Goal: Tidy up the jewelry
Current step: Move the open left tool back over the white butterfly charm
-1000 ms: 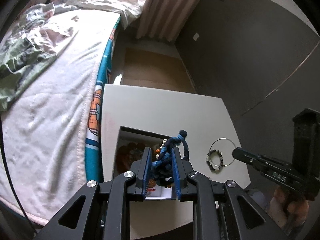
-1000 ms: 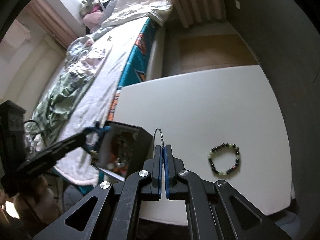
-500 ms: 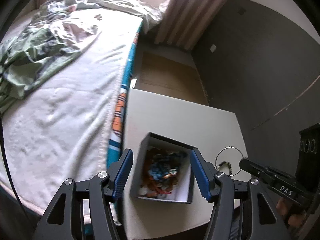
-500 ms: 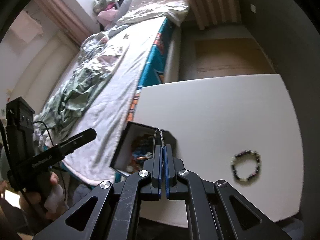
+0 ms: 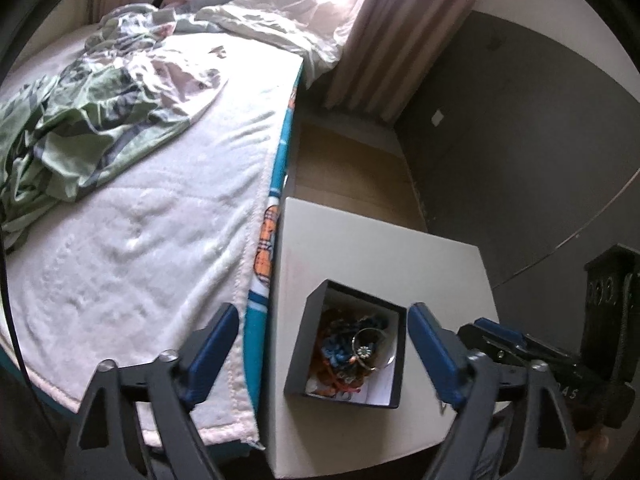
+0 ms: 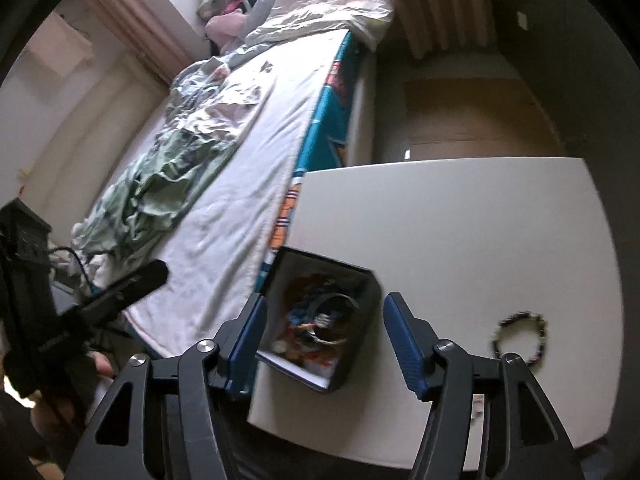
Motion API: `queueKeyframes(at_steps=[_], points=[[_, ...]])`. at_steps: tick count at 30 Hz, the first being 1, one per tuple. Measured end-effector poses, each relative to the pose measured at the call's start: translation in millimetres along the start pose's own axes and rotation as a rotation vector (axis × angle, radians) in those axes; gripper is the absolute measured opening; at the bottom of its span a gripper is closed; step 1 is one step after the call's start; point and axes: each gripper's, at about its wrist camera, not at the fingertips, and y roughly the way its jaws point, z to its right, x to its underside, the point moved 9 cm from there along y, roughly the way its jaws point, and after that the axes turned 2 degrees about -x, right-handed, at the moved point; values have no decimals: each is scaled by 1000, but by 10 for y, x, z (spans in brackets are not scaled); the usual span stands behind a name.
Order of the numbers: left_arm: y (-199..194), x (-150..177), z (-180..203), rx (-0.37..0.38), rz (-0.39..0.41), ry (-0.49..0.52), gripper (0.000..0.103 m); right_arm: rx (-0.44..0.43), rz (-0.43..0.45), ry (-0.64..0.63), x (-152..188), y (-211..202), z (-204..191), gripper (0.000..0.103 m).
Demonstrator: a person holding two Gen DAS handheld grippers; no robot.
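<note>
Home bedroom — unmade bed, curtains, white bedside table.

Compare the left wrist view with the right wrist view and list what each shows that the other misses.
Only the left wrist view shows the right claw coming in from the side, open.

Only the right wrist view shows the beaded bracelet lying on the white table, right of the box, plus the left claw's handle at the left edge.

Both show the open black box of jewelry with the wire hoop on top, the bed, and each view's own open claw.
</note>
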Motion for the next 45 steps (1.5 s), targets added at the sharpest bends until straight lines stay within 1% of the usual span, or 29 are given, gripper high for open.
queueKeyframes(at_steps=[4, 15, 16, 18, 19, 25, 34, 40, 45], points=[[106, 26, 146, 26, -25, 16, 88, 29, 5, 42, 40, -96, 254, 61], [307, 167, 678, 77, -72, 110, 88, 86, 30, 169, 184, -382, 935, 62], [326, 179, 727, 80, -76, 121, 88, 94, 34, 180, 199, -415, 1004, 64], [366, 218, 851, 88, -86, 145, 88, 102, 48, 205, 228, -480, 1139, 76], [383, 240, 904, 92, -93, 160, 88, 106, 57, 219, 243, -518, 1207, 79], [526, 445, 1236, 100, -144, 254, 88, 127, 62, 280, 399, -642, 1548, 80], [705, 816, 1554, 75, -220, 373, 88, 135, 75, 339, 664, -775, 1914, 80], [847, 1095, 1725, 49, -265, 491, 87, 133, 81, 371, 809, -814, 2100, 80], [1030, 1336, 1773, 10, -339, 573, 79, 123, 85, 399, 900, -833, 2226, 80]])
